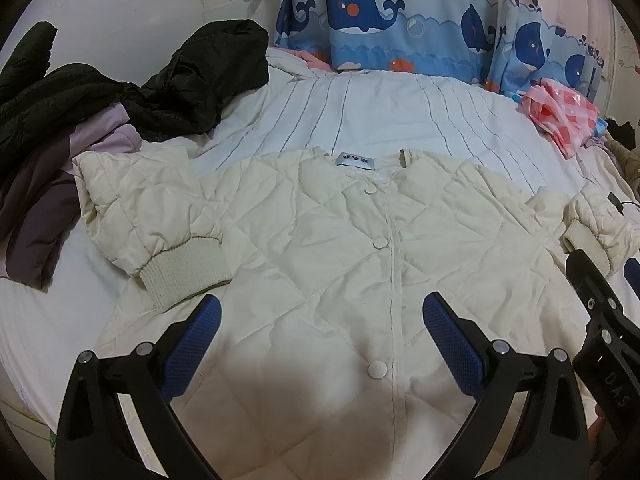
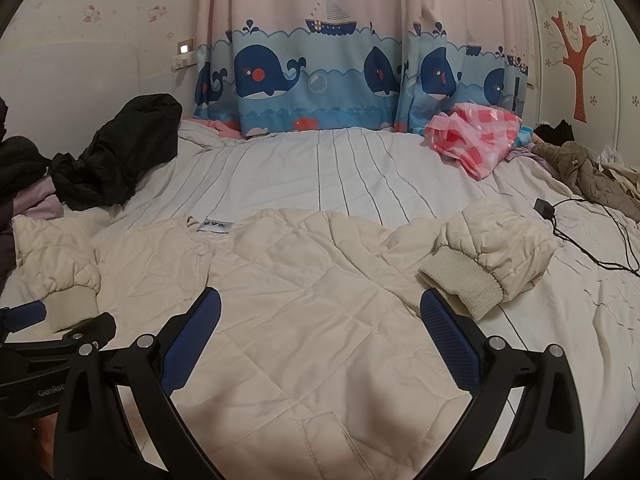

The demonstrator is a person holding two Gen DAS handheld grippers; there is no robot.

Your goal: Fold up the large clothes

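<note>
Cream quilted snap-front jacket (image 1: 360, 248) lies face-up, snapped shut, flat on the white striped bed (image 1: 360, 116), directly under and ahead of both grippers. Left gripper (image 1: 322, 320) and right gripper (image 2: 320, 312) both spread wide, holding nothing, above the lower body panel. Both sleeves already lie bent inward: ribbed left cuff (image 1: 188, 274) just off the left gripper's left finger, ribbed right cuff (image 2: 460, 280) beside the right gripper's right finger. Likely next: grab the hem at both corners, pinch both layers, lift evenly, and fold toward the collar label (image 1: 356, 161); watch for puffy fill slipping.
</note>
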